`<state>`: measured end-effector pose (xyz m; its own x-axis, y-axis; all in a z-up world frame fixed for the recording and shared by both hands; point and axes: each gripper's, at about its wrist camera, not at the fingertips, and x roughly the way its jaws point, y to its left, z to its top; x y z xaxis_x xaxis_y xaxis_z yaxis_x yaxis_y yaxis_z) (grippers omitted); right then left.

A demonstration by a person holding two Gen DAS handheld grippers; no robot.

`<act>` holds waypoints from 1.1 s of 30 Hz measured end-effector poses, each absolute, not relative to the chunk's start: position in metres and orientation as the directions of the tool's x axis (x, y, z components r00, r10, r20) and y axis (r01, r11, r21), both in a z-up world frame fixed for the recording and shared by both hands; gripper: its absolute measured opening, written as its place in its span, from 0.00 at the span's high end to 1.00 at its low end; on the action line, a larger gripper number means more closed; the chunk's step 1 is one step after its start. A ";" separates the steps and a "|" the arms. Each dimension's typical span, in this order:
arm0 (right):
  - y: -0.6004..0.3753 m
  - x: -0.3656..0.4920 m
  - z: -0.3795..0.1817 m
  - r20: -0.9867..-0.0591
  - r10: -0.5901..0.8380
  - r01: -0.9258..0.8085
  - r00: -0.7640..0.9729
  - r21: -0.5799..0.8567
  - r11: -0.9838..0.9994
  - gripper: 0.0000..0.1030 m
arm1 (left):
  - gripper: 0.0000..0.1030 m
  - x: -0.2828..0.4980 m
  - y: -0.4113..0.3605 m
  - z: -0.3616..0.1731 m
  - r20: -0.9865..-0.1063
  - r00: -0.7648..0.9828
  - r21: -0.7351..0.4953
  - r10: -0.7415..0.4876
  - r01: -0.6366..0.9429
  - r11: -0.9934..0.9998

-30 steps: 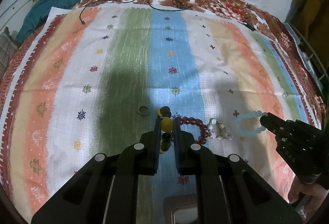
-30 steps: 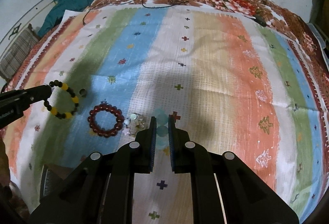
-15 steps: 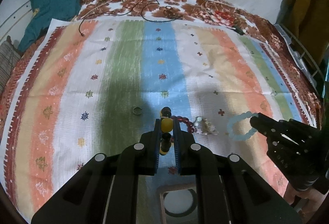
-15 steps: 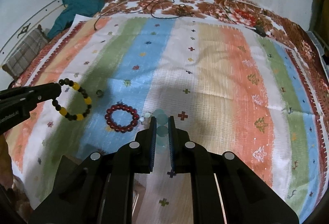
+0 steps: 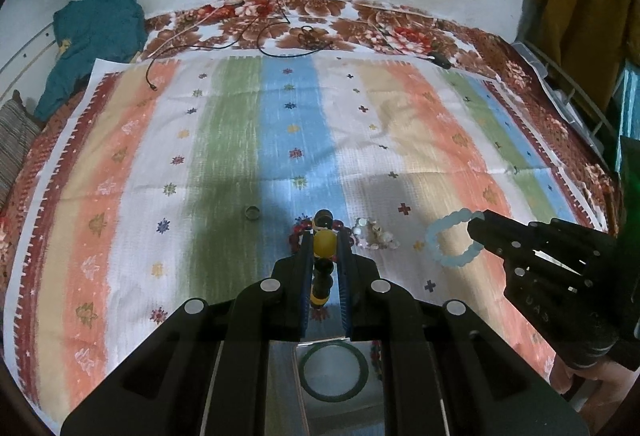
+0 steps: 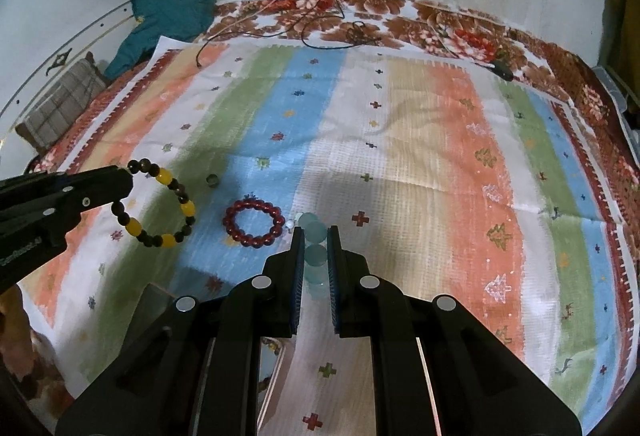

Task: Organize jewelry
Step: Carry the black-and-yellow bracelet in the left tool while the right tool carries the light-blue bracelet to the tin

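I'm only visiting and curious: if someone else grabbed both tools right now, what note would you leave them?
Left gripper: shut on the black-and-yellow bead bracelet, lifted.
Right gripper: shut on the pale blue bead bracelet, lifted.
On the striped cloth: dark red bead bracelet, small metal ring, whitish bead cluster.
Below the left fingers: a box holding a green bangle.
Left: place both bracelets, then the rest.

Striped cloth (image 6: 400, 163) in bands of peach, white, green, blue, cream and orange, dotted with small cross and tree motifs, edged in dark red. Brown-and-red floral sheet (image 5: 360, 19) beyond the cloth's far edge. Teal garment (image 5: 96, 31) off the far left corner. Yellow-and-dark-brown bead bracelet (image 6: 160, 207) in black left gripper (image 6: 124, 183). Pale blue translucent bead bracelet (image 5: 452, 238) in black right gripper (image 5: 476, 226). Deep red bead bracelet (image 6: 253, 223) on a blue band. Green bangle (image 5: 335, 372) near the near edge.
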<state>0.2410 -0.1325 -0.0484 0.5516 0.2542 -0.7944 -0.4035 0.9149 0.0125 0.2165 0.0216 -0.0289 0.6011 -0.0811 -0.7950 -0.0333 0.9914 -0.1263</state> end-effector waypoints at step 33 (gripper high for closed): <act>-0.126 0.175 -0.035 -0.785 0.314 -0.465 0.534 0.037 0.884 0.88 | 0.89 0.156 0.001 -0.015 -0.783 0.610 -0.159 -0.123 -0.005 0.987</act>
